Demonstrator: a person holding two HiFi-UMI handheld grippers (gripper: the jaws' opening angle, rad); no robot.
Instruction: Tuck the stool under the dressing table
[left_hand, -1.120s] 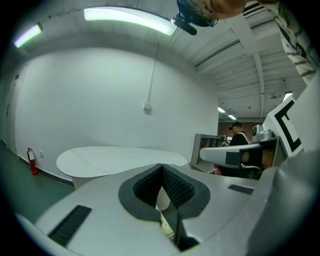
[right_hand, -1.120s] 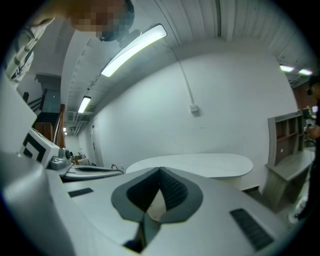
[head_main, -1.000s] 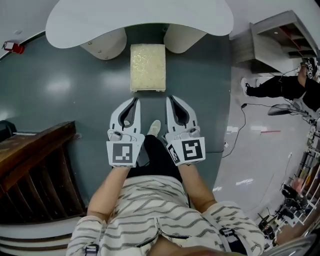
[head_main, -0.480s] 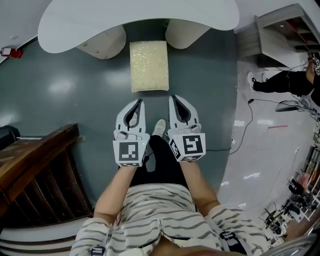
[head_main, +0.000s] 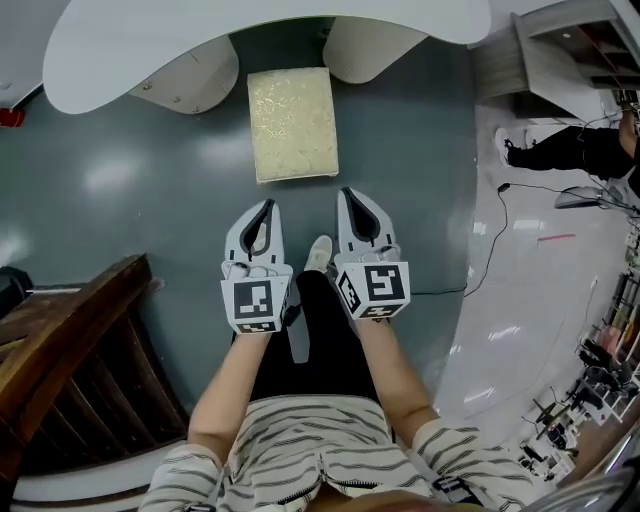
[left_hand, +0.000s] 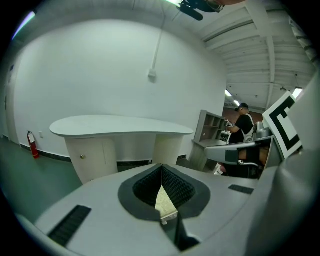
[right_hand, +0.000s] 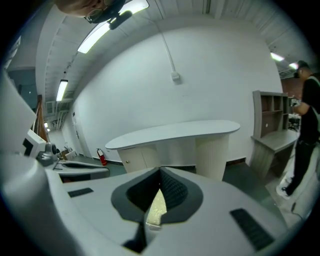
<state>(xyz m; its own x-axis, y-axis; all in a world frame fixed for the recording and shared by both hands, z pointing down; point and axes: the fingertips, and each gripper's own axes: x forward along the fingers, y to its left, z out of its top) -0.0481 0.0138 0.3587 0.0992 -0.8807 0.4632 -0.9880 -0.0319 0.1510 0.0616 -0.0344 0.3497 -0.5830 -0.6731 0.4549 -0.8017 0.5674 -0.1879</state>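
Grey-green floor (head_main: 130, 180) carries a cream, fuzzy-topped rectangular stool (head_main: 292, 122) before the white dressing table (head_main: 120, 50), long axis pointing into its pedestal gap. Left gripper (head_main: 267, 205) and right gripper (head_main: 347, 194) hover nearby, jaws closed, empty.

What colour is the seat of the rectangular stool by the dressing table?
Pale cream-yellow with a nubbly texture; the rectangular stool shows best in the head view.
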